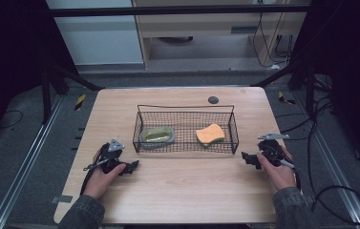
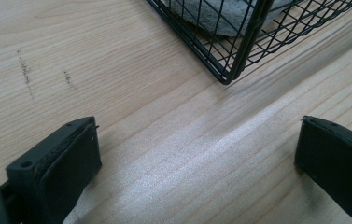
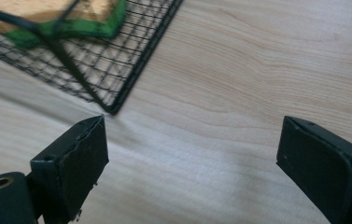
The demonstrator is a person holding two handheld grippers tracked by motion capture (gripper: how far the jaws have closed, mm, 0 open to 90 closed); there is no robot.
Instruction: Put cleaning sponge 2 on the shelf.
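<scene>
Looking down from the high view, the wire basket [image 1: 185,128] sits mid-table, holding a grey sponge [image 1: 157,136] at left and an orange sponge [image 1: 210,133] at right. Left gripper [image 1: 131,167] and right gripper [image 1: 245,157] rest on the table [image 1: 177,186] beside its front corners. In the left gripper view, jaws spread wide, empty, the basket corner [image 2: 229,70] just ahead. In the right gripper view, jaws likewise agape, nothing between them.

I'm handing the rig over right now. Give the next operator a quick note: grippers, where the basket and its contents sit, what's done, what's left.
Left gripper: open, holding nothing, on the table near the wire basket, off its left front corner.
Right gripper: open, holding nothing, off the right front corner.
Basket: mid-table; grey dish in its left end, orange sponge in its right end.
Done: nothing grasped.
Left: likely reach in for dish and sponge.
</scene>
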